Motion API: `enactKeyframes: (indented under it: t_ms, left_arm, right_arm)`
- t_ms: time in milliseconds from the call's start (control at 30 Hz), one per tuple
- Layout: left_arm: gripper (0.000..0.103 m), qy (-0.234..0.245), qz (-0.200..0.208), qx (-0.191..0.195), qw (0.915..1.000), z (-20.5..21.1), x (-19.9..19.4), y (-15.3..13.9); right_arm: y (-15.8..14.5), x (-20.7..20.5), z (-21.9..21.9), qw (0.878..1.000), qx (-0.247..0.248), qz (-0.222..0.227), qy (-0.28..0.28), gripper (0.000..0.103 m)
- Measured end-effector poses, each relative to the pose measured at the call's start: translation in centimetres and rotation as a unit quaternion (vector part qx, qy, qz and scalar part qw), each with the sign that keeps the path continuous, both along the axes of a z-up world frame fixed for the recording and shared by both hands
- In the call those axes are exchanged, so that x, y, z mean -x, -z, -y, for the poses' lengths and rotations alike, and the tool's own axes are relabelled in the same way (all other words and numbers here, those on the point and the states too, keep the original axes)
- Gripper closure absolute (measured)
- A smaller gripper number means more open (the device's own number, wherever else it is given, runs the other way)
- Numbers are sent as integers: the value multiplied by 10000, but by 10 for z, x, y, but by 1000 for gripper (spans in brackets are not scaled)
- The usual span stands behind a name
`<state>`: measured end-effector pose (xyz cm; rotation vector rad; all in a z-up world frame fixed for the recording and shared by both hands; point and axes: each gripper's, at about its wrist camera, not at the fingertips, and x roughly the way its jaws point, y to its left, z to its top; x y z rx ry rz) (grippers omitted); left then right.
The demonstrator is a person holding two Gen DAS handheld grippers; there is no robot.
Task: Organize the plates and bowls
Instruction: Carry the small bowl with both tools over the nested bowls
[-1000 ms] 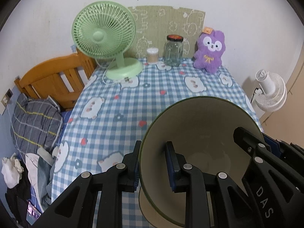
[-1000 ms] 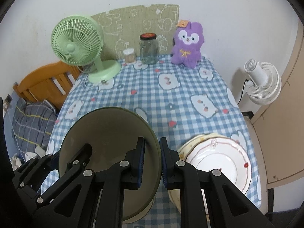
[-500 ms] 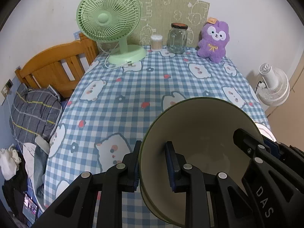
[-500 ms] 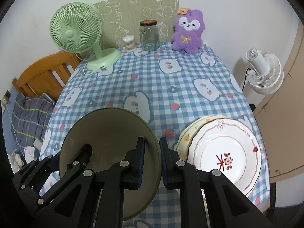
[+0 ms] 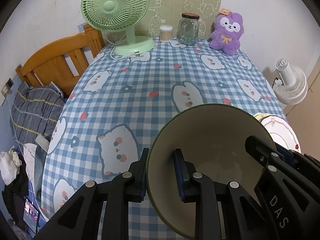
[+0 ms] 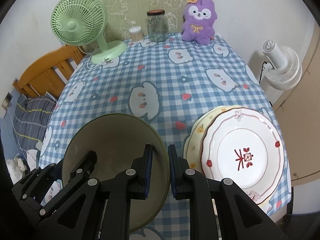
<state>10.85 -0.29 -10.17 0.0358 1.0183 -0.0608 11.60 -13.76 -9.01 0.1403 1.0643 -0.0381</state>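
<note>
I hold a green-rimmed bowl (image 5: 210, 160) above the checked counter (image 5: 140, 84), my left gripper (image 5: 161, 172) and right gripper (image 6: 160, 166) each clamped on opposite rims. It looks rigid, glazed, slippery and breakable; rims grip best.

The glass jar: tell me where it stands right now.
The glass jar stands at the table's far edge against the wall, between the cotton swab tub on its left and the purple plush toy on its right.
</note>
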Motion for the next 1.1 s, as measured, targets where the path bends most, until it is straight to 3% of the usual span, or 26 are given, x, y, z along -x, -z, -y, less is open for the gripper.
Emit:
enactKeyframes:
  t_ms: [900,967,1033,1100]
  left_arm:
    - [81,-14,-170,-46,9998,1,-2,15]
    - [76,27,-175,-16,9998,1,-3,15]
    - [73,42,-205,44,9998,-1,-5,16]
    - [70,87,-215,47,9997,-2,-6,17]
  right_arm:
    - [22,-6,-3,9996,35,-271,59,81]
    - [22,-7,-4,9997,31,-252,-3,80]
    - [22,-9,-5,9995,13,-269,-142,75]
    - [22,-10,-6,9992,29,-328,-204,57]
